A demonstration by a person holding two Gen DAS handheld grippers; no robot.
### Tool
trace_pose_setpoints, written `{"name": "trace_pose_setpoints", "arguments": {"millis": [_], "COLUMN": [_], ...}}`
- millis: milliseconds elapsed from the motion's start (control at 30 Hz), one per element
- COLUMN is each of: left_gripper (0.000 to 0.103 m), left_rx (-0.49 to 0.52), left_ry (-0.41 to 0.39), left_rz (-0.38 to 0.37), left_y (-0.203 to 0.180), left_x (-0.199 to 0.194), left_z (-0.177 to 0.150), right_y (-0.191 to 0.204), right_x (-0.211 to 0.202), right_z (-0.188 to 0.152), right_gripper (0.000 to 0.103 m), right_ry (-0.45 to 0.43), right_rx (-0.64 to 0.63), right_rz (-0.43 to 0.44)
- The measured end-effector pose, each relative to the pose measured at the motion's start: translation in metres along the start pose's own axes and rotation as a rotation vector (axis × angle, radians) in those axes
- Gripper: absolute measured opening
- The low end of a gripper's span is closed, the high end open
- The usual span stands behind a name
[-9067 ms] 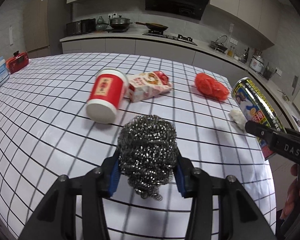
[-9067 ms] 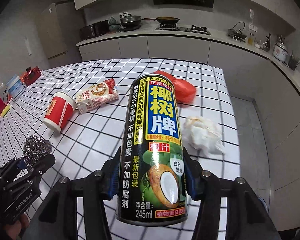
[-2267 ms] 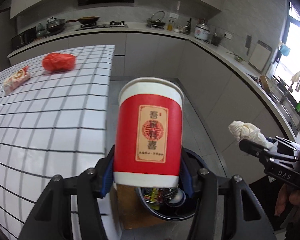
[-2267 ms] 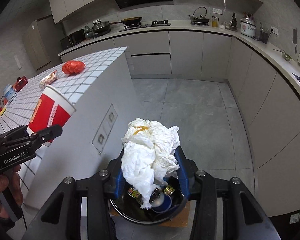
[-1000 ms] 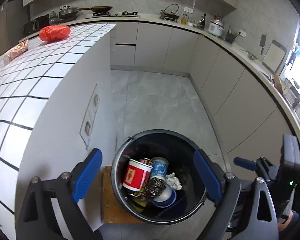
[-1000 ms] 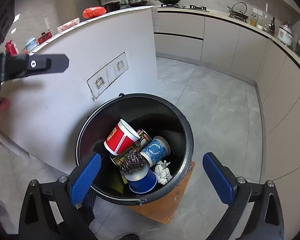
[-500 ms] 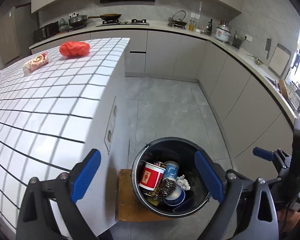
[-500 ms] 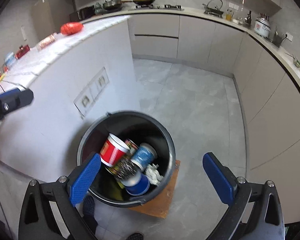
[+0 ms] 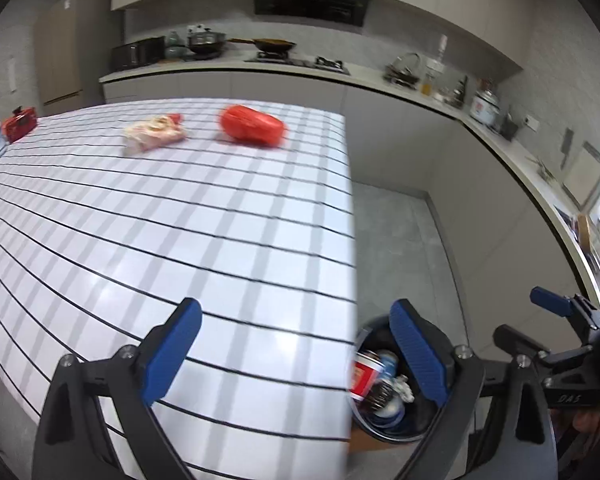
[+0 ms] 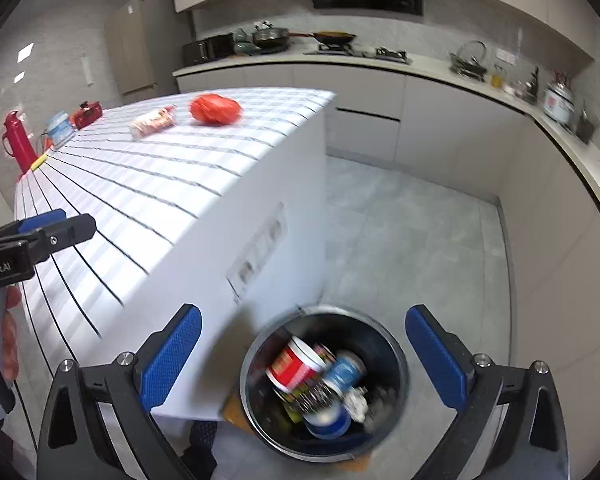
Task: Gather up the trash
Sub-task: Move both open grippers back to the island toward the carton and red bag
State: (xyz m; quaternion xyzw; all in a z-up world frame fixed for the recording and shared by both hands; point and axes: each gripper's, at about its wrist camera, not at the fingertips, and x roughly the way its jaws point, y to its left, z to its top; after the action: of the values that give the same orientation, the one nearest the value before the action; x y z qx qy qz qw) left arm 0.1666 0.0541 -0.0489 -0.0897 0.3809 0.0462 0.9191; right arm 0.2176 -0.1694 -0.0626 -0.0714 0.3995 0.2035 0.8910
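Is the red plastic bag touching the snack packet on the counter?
Apart. In the left wrist view, a strip of bare checked counter shows between the red plastic bag and the snack packet; the right wrist view shows the same gap.

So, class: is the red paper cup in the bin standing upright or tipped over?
Tipped over. In the right wrist view the red paper cup lies slanted on its side in the black bin, its white rim facing up and right, resting on other trash.
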Motion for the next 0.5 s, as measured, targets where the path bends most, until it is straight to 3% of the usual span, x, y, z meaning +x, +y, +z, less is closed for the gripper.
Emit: {"name": "trace_pose_setpoints", "arguments": {"millis": [500], "left_gripper": [0.096], "left_rx": [0.047], "left_ry": [0.011], "left_rz": [0.039], "left_y": [0.133], "left_x": [0.037], "left_z": [0.063], "right_y": [0.12], "right_x": [0.07], "right_z": [0.104], "right_gripper": [0.103], "right_ry": [-0.005], "right_rx": [-0.051], "right_rz": [0.02]}}
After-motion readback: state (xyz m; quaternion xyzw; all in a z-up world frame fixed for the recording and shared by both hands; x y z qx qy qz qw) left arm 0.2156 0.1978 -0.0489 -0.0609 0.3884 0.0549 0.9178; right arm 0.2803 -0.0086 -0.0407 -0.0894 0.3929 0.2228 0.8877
